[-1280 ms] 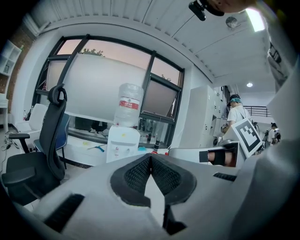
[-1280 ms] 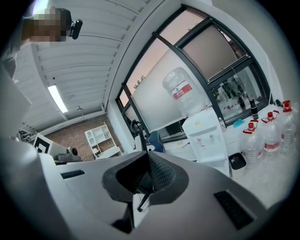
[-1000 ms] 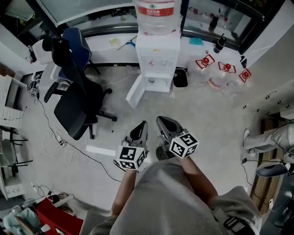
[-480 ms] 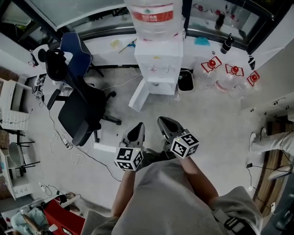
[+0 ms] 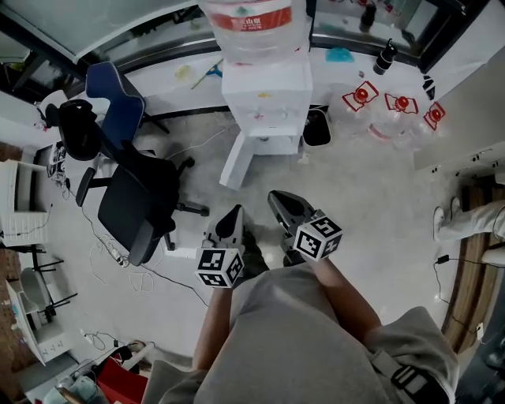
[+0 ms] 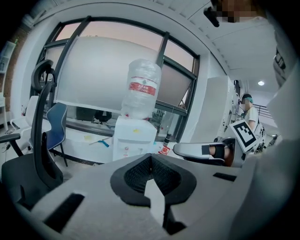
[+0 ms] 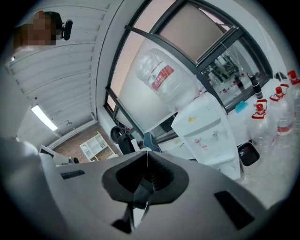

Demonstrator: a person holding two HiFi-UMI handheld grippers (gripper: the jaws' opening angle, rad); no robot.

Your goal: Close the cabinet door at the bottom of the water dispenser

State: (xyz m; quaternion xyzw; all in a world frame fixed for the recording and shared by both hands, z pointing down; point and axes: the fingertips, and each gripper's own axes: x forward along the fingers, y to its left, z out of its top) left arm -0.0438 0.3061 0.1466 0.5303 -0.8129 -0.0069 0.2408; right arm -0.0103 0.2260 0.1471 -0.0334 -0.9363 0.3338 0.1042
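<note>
The grey floor [image 5: 371, 197] fills most of the head view. A black chair [image 5: 134, 201] stands at the left. The white dispenser [image 5: 264, 95] stands by the window wall with a bottle [image 5: 248, 24] on top. Its door [image 5: 237, 162], at the bottom, hangs open, swung out toward the chair side. A black bin [image 5: 317, 130] sits just beside the dispenser. The left gripper [image 5: 237, 213] and right gripper [image 5: 274, 197] hover side by side, well apart from the door, each with its jaws pressed together on nothing.
</note>
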